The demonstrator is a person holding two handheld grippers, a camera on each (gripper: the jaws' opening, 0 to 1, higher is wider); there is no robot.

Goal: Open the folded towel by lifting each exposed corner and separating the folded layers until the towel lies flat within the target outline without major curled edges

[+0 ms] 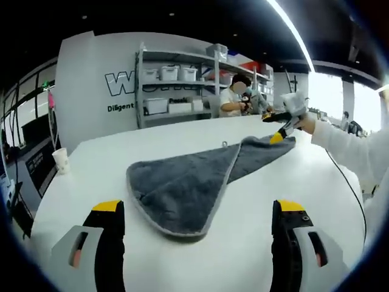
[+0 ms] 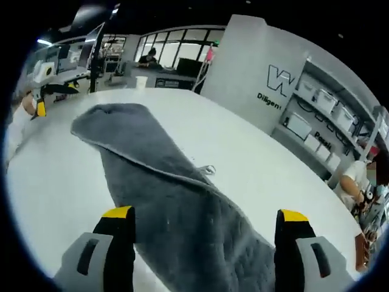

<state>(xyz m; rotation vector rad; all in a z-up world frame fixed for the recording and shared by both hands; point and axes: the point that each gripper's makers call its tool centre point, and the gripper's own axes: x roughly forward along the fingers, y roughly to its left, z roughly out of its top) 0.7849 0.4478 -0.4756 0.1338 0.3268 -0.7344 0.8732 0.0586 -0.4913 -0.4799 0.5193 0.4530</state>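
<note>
Left tongs [image 1: 197,228] agape | right tongs [image 2: 206,234] agape over towel | towel [image 1: 182,182] grey, folded diagonally, pale-edged

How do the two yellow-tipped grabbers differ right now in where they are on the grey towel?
The right gripper is at the towel's far narrow end, its yellow tip at the cloth; the left gripper sits short of the near rounded edge, touching nothing. The right gripper has towel running between its jaws; the left has bare table under it. In their own views both stand wide open.
</note>
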